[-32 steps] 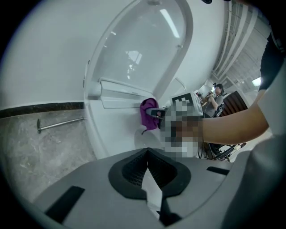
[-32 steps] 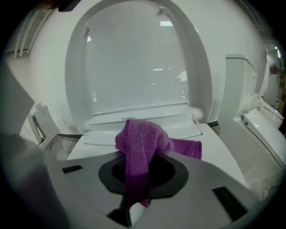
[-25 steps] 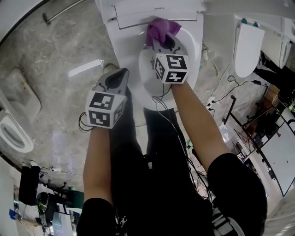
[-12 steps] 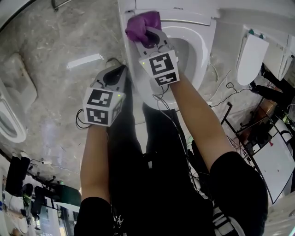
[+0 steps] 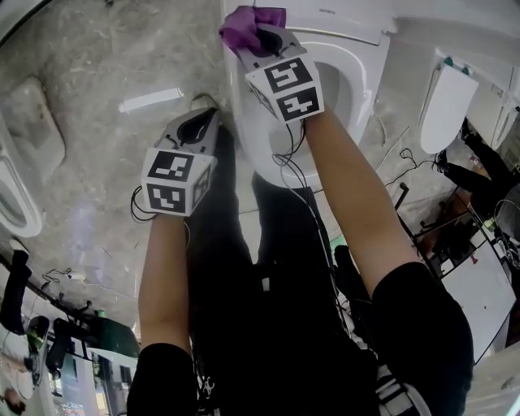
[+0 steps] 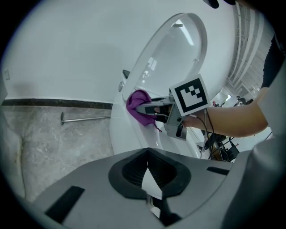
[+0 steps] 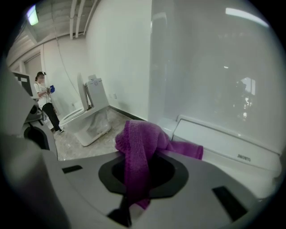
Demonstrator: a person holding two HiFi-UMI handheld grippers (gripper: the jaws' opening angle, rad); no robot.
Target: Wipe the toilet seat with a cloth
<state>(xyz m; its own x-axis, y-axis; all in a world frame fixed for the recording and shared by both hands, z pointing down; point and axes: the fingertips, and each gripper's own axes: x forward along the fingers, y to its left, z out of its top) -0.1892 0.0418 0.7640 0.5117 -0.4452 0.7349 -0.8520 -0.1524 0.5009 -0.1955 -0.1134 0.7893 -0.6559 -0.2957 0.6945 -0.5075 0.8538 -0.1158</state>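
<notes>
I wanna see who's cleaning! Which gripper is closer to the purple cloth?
Right. The right gripper is clamped on the purple cloth at the toilet seat. The left gripper, shut and empty, hangs beside the seat, apart from the cloth.

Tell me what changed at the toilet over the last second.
The right gripper slid the purple cloth leftward along the back of the toilet seat to its rear left corner. It stayed shut on the cloth; the left gripper stayed shut and empty.
</notes>
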